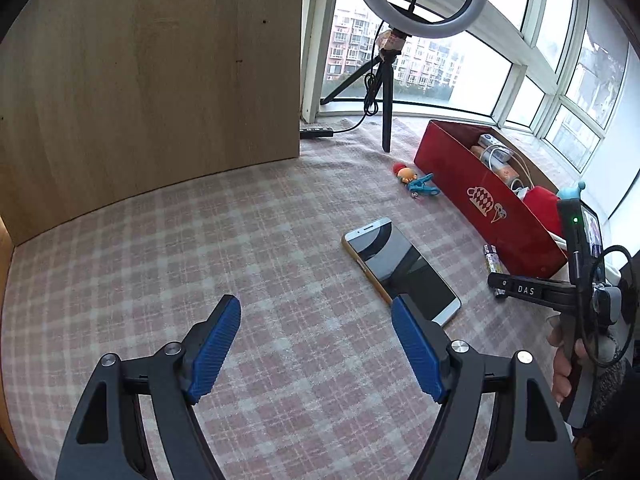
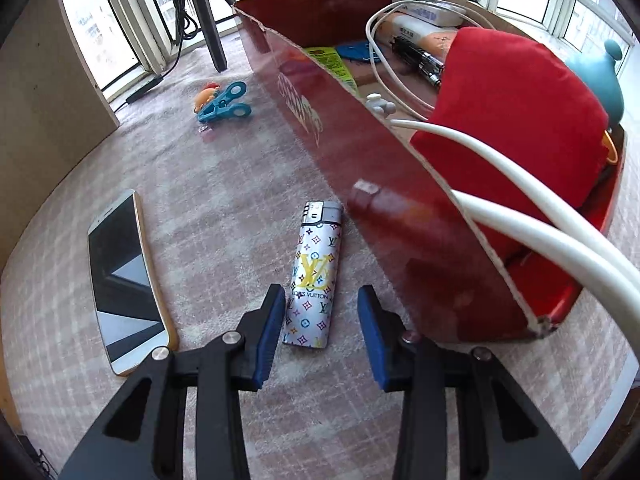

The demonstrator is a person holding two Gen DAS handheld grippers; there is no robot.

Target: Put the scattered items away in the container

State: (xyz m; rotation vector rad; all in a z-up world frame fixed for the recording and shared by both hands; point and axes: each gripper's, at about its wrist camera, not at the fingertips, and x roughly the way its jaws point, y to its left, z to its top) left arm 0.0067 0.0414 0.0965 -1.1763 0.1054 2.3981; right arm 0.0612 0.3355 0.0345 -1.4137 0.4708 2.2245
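A: Cloth [image 1: 280,216], checked in pink and white, is covering the whole surface, running back to a curved bay of windows [image 1: 532,60] where apartment blocks [image 1: 360,48] are showing through the glass.

B: And what is standing on it?

A: A wooden panel [image 1: 152,72] is rising at the left. A ring light [image 1: 420,0] on a black tripod [image 1: 386,96] is standing by the glass, its cable trailing to a power strip [image 1: 317,132] on the cloth. The red box [image 1: 480,196] is sitting along the window side, already holding a white cable [image 2: 520,184], a red pouch [image 2: 516,112] and other small packs.

B: Which items are lying loose?

A: A phone [image 1: 400,268] is lying face up on the cloth, near the box. A blue clip [image 2: 222,106] and a small orange toy [image 2: 206,94] are lying together farther back. A patterned lighter [image 2: 314,272] is lying just beside the box's long wall. A battery [image 1: 493,261] is showing by the box in the left view.

B: The claws?

A: The left gripper [image 1: 316,316] is hanging spread wide over bare cloth, gripping nothing, its right finger overlapping the phone's near corner in the view. The right gripper [image 2: 322,308] is pointing down with its jaws apart on either side of the lighter's near end; the pads are not pressing on it.
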